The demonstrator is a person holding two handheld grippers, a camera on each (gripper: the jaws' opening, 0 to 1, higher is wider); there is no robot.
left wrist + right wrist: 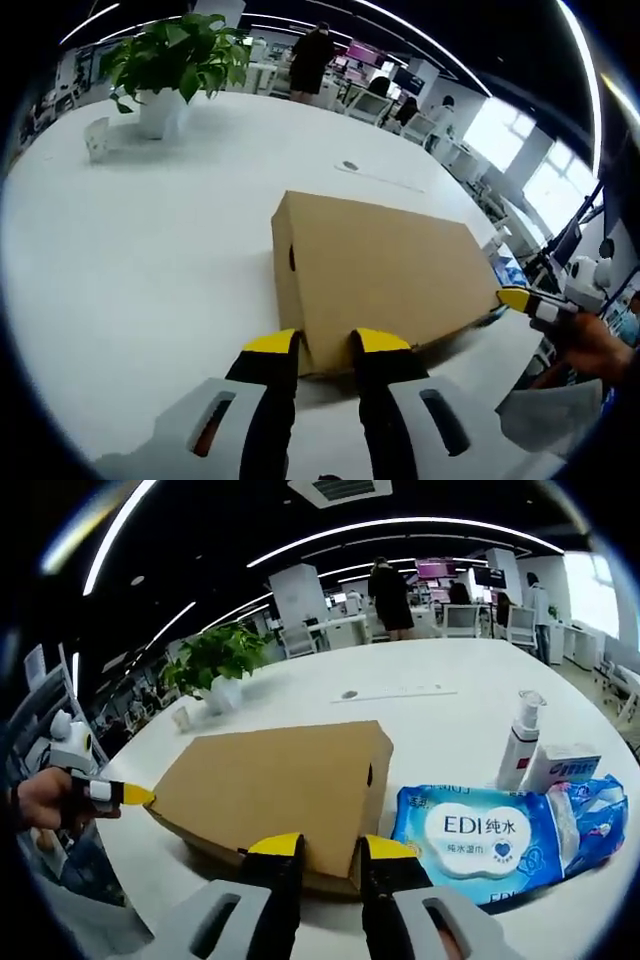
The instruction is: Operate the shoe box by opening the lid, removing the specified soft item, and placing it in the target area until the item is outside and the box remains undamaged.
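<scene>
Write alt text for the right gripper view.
A closed cardboard box lies on a white table, with the right gripper open at its near corner and the left gripper at its far-left corner. A blue wipes pack, a pump bottle and a potted plant also sit on the table.

One box (275, 785), closed. One wipes pack (490, 840). One pump bottle (520, 742). One small carton (560, 767) beside it. One potted plant (175, 60). One small cup (97, 138) near plant. Two grippers: left (325, 345), right (330, 848). Several people standing far back; exact count unclear.
</scene>
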